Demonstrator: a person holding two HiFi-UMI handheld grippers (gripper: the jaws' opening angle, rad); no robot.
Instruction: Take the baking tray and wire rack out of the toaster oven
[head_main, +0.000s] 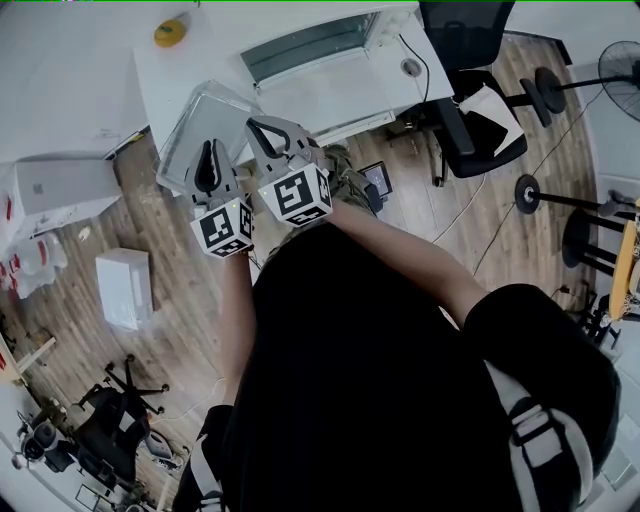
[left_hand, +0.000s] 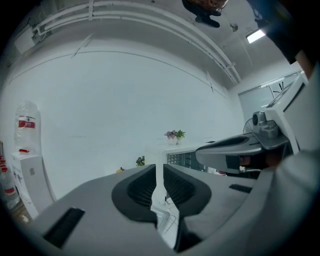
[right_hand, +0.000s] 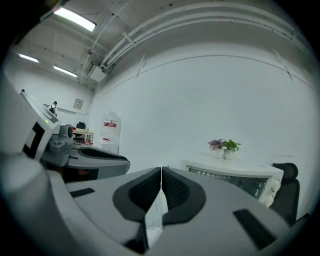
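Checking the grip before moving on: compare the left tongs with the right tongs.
The left tongs show a narrow slit between their pads; the right tongs meet at the tips. In the head view, the right tongs sit farther forward than the left tongs. Both pinch the thin rim of the baking tray.

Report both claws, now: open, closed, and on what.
Left claw: closed on the edge of the baking tray.
Right claw: closed on the same tray's edge, jaws almost together.
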